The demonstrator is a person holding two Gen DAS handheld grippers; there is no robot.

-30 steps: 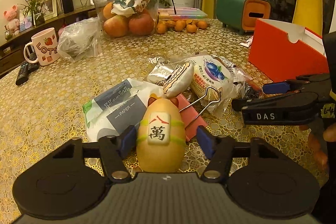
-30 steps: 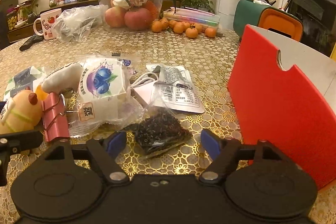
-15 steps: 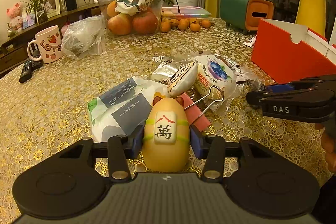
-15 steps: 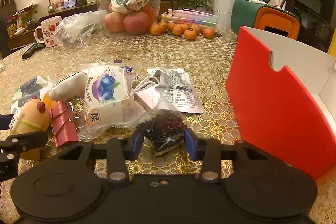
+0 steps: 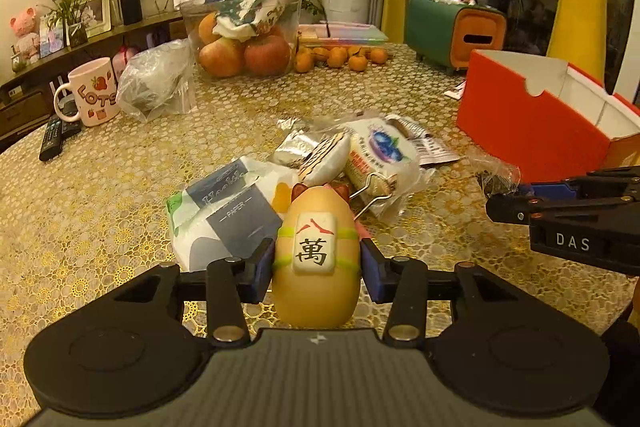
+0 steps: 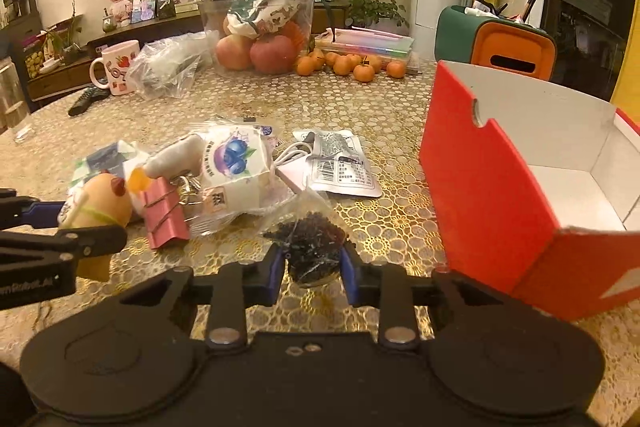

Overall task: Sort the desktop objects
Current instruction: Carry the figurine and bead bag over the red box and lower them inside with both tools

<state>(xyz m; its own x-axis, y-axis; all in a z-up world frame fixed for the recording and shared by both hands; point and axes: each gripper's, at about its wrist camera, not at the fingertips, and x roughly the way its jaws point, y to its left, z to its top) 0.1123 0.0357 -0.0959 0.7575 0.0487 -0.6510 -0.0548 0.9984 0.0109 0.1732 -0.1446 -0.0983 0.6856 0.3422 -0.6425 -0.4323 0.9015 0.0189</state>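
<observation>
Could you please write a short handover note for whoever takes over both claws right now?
Left claw: closed on the egg-shaped toy, pads on both its sides.
Right claw: its jaws have just been closing and now pinch the clear bag of dark beads, beside the open red box.
The red box's visible floor is bare, so little seems sorted yet.
Left on the table: the pink binder clip, blueberry packet, tissue pack and silver sachet.
</observation>
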